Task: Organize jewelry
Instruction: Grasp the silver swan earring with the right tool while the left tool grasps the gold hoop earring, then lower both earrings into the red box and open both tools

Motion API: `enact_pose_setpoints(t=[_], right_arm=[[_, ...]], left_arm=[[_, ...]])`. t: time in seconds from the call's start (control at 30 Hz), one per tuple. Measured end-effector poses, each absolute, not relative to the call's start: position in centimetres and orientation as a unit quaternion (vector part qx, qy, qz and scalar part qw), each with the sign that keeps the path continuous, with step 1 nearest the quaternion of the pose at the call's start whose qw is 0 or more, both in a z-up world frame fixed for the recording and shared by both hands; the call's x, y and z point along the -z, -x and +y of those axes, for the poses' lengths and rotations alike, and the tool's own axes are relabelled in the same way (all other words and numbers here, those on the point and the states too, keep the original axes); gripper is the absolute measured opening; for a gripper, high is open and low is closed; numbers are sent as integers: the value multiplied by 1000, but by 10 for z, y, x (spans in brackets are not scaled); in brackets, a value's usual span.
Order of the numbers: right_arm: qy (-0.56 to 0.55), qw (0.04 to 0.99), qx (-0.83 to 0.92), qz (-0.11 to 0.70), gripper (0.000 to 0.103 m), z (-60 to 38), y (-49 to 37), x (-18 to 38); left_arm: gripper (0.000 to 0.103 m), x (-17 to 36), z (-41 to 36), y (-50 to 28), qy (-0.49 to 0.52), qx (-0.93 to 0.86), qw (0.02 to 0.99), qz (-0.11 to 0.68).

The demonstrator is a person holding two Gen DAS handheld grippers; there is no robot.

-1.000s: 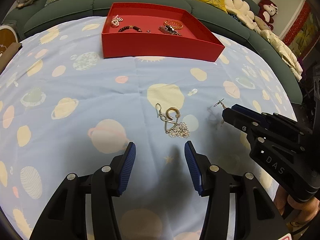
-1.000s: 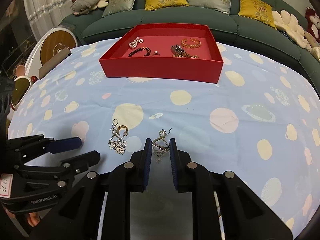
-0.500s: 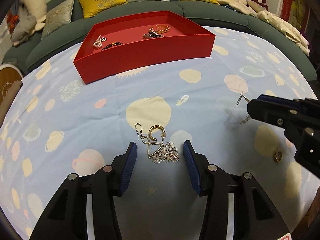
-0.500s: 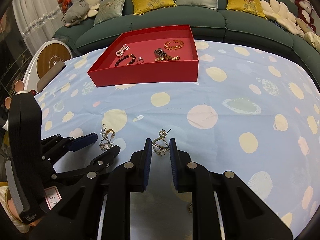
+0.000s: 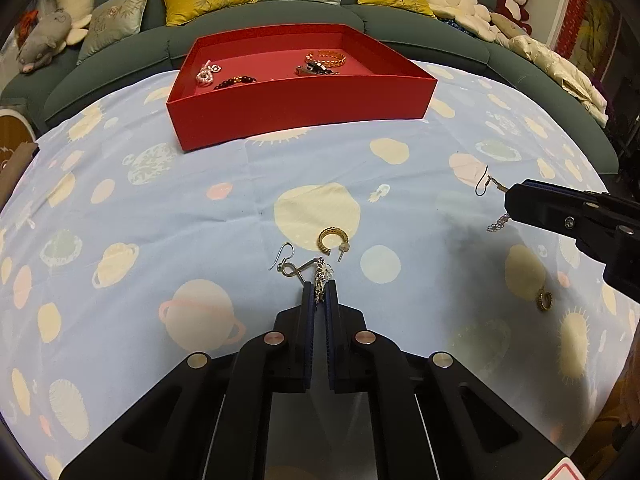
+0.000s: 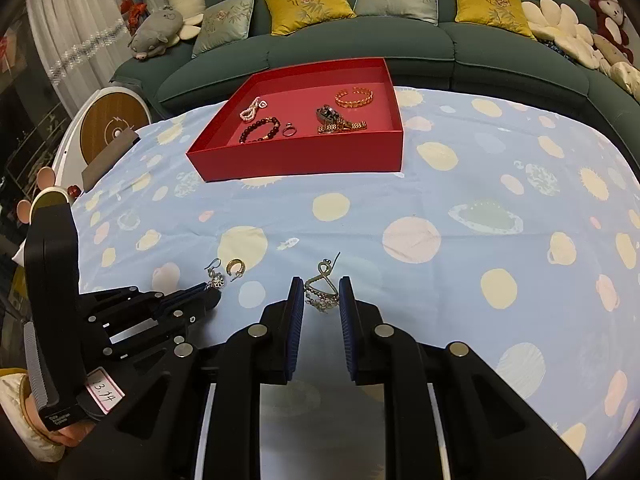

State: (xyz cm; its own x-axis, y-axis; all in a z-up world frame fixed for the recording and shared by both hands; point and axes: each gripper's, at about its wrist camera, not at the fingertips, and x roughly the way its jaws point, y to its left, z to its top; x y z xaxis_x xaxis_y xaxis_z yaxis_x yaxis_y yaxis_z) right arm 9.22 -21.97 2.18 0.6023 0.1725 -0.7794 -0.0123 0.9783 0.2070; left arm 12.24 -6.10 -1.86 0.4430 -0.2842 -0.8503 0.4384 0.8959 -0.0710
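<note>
Down low over the planet-print tablecloth (image 5: 120,208), both grippers work among scattered earrings.

Left gripper (image 5: 319,300): fingers drawn almost together, clamped on the flower-cluster end of a silver dangle earring (image 5: 308,268). Its hook and figure-eight loop stick out ahead of the tips, to their left, over the cloth. Seen from the right wrist view, the same gripper (image 6: 214,290) comes in from the left with a small flower charm showing at its tip.

Gold hoop earring (image 5: 333,239): loose on the cloth just beyond the left fingertips, apart from the held earring, at the edge of a pale yellow disc in the print.

Right gripper (image 6: 321,298): jaws parted, a clear gap between the blue pads (image 6: 297,308). A second silver dangle earring (image 6: 322,286) sits between the fingertips, loop and hook pointing away from the camera; whether either pad touches it cannot be told. In the left wrist view this gripper (image 5: 516,208) enters from the right, with the earring's hook and a bit of chain showing beside its tip.

Another gold hoop (image 5: 544,300) lies on the cloth beneath the right gripper's body.

Red tray (image 6: 296,160): far side of the table, well apart from both grippers, near the green sofa (image 6: 360,44). Inside it are a gold bangle (image 6: 354,97), dark bead bracelet (image 6: 259,129), pearl piece (image 6: 251,109), small ring (image 6: 289,131) and a watch with chain (image 6: 336,122).
</note>
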Motion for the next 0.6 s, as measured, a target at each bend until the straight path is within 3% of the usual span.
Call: enact_pose_setpoints(t=[0.27,0.6], right_arm=[[-92,897,-62,428,17,-212,-90,-37],[-108,913,-76,385,17,-204,-91,-78]], left_arm=[[3,0,-37,-117,-59,212,851,477],[3,-66,-17,-122,-15,219,877,428]])
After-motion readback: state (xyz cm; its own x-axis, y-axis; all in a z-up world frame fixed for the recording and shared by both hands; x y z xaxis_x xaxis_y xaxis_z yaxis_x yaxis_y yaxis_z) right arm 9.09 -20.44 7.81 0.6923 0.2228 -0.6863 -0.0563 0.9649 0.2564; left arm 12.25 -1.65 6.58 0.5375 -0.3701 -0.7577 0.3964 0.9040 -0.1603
